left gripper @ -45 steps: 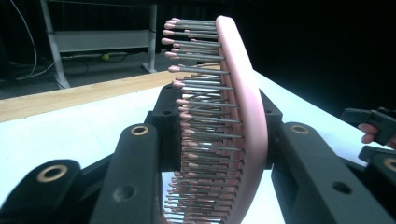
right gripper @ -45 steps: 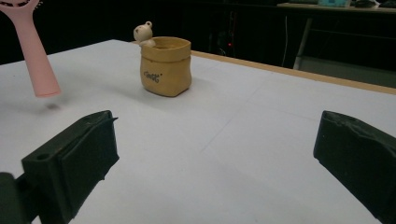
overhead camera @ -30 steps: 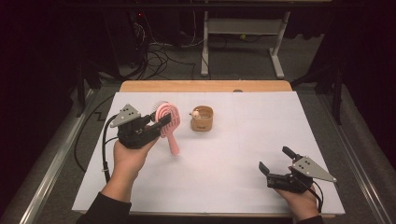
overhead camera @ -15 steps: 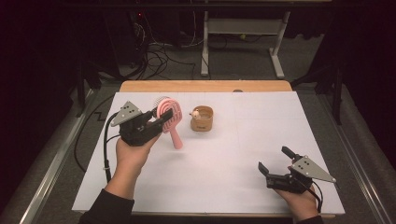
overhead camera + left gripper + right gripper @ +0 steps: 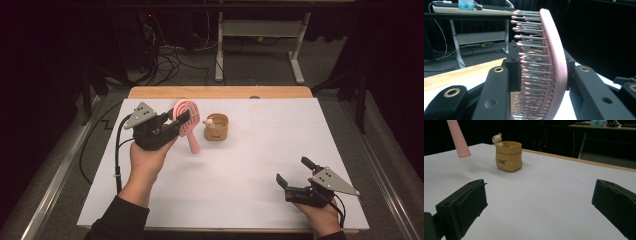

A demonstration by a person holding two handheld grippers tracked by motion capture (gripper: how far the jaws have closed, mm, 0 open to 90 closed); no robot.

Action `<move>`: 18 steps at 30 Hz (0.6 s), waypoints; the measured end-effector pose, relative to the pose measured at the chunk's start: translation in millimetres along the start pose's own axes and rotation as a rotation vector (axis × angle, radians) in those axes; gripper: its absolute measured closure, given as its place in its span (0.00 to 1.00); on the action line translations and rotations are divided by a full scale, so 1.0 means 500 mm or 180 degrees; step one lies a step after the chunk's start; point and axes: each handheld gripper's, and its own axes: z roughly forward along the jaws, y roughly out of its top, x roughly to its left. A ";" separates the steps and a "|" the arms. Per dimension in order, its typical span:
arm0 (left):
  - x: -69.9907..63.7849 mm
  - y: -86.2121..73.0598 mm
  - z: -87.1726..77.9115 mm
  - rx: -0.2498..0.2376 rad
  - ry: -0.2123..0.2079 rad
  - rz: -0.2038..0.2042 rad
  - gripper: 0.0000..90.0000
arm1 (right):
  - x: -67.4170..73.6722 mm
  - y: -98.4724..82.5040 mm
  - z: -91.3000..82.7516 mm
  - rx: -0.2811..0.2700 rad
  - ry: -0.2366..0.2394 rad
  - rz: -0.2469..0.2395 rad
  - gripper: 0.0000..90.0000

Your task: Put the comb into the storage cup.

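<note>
My left tool [image 5: 176, 121] is clenched on the head of the pink plastic hairbrush with metal pins [image 5: 186, 120], one jaw pressing the bristle side and the other the smooth curved back (the left gripper view shows this plainly). The brush is lifted clear of the white paper-covered surface [image 5: 250, 165], its tapered handle hanging down below the jaws toward the sheet. Just beyond that handle, to the side facing my other hand, sits the small tan sack-shaped pot with a bear figure at its rim [image 5: 216, 127], apart from the brush.

My right tool [image 5: 296, 173] stands released, jaws spread wide with nothing between them, low over the near edge of the surface and well apart from the pot.

From the right gripper view, the brush is cut off apart from its handle tip. The lettering on the pot is too small for me to read. The pins look thin and grey with rounded pink tips.
</note>
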 end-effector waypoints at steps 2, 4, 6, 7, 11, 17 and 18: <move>-0.001 0.003 0.003 -0.0006 0.0003 -0.0011 0.70 | 0.000 0.000 0.000 -0.0002 -0.0005 0.0007 0.00; -0.005 0.010 0.008 -0.0002 0.0004 0.0010 0.70 | 0.000 0.000 -0.001 -0.0002 -0.0007 0.0012 0.00; -0.006 0.014 0.008 0.0001 0.0000 0.0017 0.70 | 0.000 0.000 -0.001 -0.0006 -0.0006 0.0015 0.00; -0.007 0.019 0.009 -0.0001 -0.0001 0.0031 0.70 | 0.000 0.000 -0.001 -0.0006 -0.0008 0.0014 0.00; -0.014 0.037 0.012 -0.0043 0.0001 0.0100 0.70 | 0.000 0.000 -0.001 -0.0013 -0.0004 0.0006 0.00; -0.023 0.061 0.030 -0.0091 -0.0030 0.0115 0.70 | 0.002 0.002 -0.002 -0.0039 -0.0009 -0.0037 0.00; -0.023 0.061 0.030 -0.0091 -0.0030 0.0115 0.70 | 0.002 0.002 -0.002 -0.0039 -0.0009 -0.0037 0.00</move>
